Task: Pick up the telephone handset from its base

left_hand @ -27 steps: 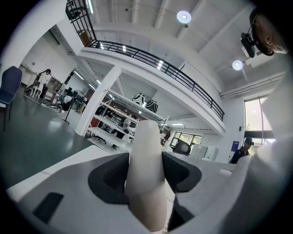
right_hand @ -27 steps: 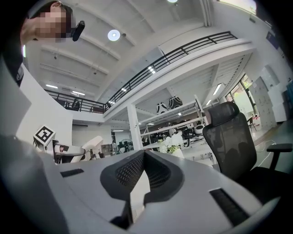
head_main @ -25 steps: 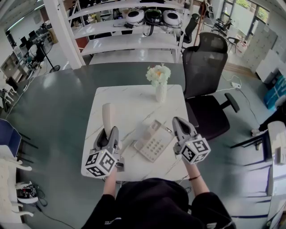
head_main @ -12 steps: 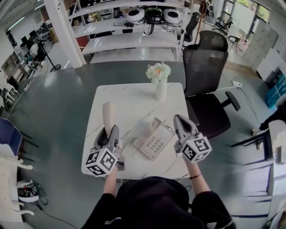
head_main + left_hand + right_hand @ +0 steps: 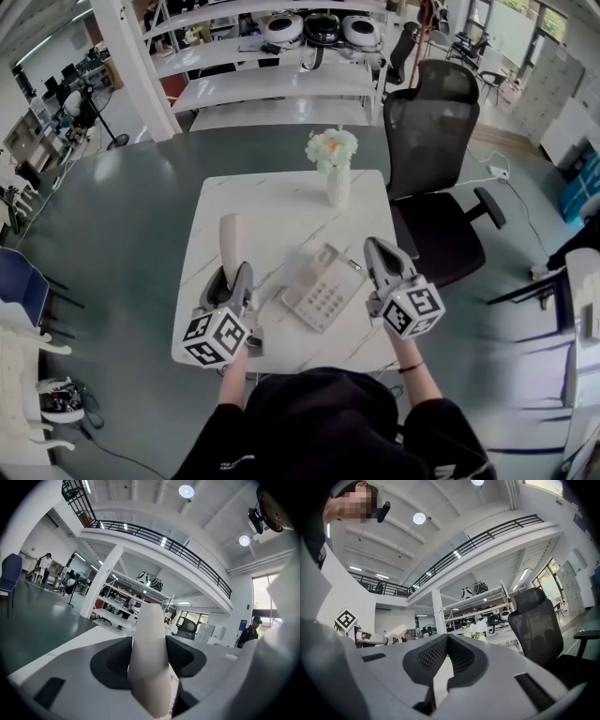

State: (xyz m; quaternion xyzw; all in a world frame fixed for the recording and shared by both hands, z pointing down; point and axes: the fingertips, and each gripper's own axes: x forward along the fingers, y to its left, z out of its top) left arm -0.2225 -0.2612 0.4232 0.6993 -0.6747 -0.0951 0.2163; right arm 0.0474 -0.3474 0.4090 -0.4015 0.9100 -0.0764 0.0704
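Observation:
The cream telephone handset [image 5: 229,240] stands off its base, raised over the table's left side, and my left gripper [image 5: 232,275] is shut on its lower end. In the left gripper view the handset [image 5: 149,658] fills the gap between the dark pads [image 5: 111,662] and sticks out ahead of them. The telephone base [image 5: 322,292], with its keypad, lies on the white marble table [image 5: 272,202] between the two grippers, and a cord [image 5: 267,299] runs from it toward the handset. My right gripper [image 5: 376,249] hovers right of the base, its jaw tips together [image 5: 447,638] with nothing held.
A white vase of flowers [image 5: 336,178] stands near the table's far edge. A black mesh office chair [image 5: 433,141] is at the table's right side. White shelves [image 5: 281,89] stand beyond the table across the dark floor.

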